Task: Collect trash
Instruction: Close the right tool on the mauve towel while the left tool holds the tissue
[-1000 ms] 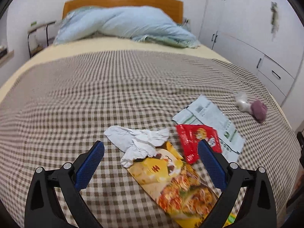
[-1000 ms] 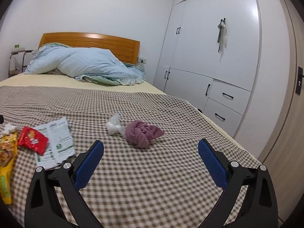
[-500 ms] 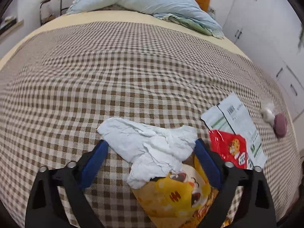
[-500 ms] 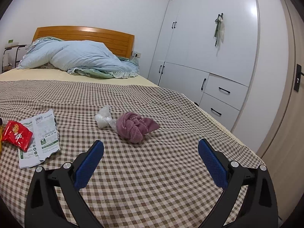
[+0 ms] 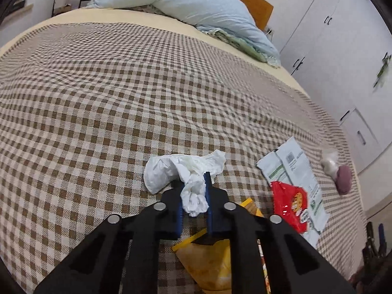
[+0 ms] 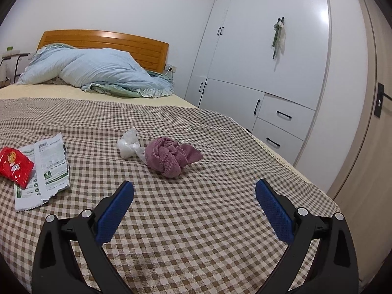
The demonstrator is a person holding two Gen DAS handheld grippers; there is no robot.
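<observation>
The left gripper (image 5: 194, 196) has just been closing, and its blue pads now pinch the lower tail of the crumpled white tissue (image 5: 186, 174); the rest of the tissue fans out beyond the tips toward 11 and 1 o'clock and lies on the checked bedspread (image 5: 122, 93). The wad's long axis runs roughly from 9 to 3 o'clock across the pads, so the grip holds only a narrow twist of it, and a straight lift would likely let the loose wings trail. Under the fingers, toward 6 o'clock, lies the yellow snack bag (image 5: 208, 262); it is hard to tell whether the tissue touches it. The red packet (image 5: 289, 203) rests on the white-and-green wrapper (image 5: 294, 169) at about 3 o'clock. The right gripper (image 6: 194, 197) hangs with its fingers spread wide and empty, the purple cloth ball (image 6: 169, 158) and clear plastic wad (image 6: 128, 145) ahead near 11 o'clock, nearer this hand than the left.
</observation>
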